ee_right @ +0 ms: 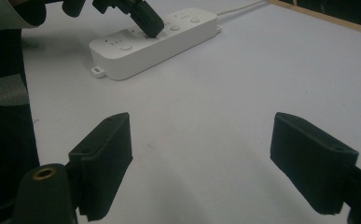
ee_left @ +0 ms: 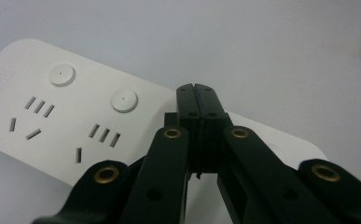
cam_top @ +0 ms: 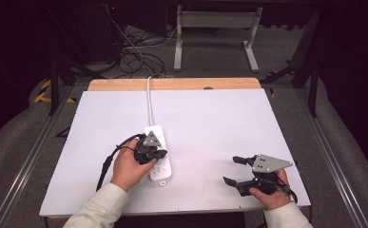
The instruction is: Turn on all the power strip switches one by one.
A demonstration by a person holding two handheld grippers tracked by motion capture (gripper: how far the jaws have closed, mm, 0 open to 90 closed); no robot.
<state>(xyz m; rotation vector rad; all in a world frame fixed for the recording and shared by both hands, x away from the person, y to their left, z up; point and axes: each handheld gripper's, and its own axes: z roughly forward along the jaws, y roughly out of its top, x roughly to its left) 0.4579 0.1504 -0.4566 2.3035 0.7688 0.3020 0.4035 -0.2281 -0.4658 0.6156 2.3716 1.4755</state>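
I see the white power strip (cam_top: 158,156) lying on the white tabletop (cam_top: 219,123), a little left of centre and near my side, with its white cable (cam_top: 149,102) running away toward the wooden far edge (cam_top: 172,84). My left tongs (cam_top: 154,156) are pressed together with nothing between them, their tips pointing down onto the strip's top face; in the left gripper view the joined jaws sit over the strip just past the second round button (ee_left: 124,100), with the slotted sockets (ee_left: 104,135) off to one side. I cannot tell whether the tips actually press a button or merely rest on the plastic. My right tongs (cam_top: 235,170) stand well apart from the strip, low over the bare tabletop at the near right, jaws spread and holding nothing. In the right gripper view the two black pads (ee_right: 104,156) frame open white surface, with the power strip and the left tongs (ee_right: 146,21) farther off.
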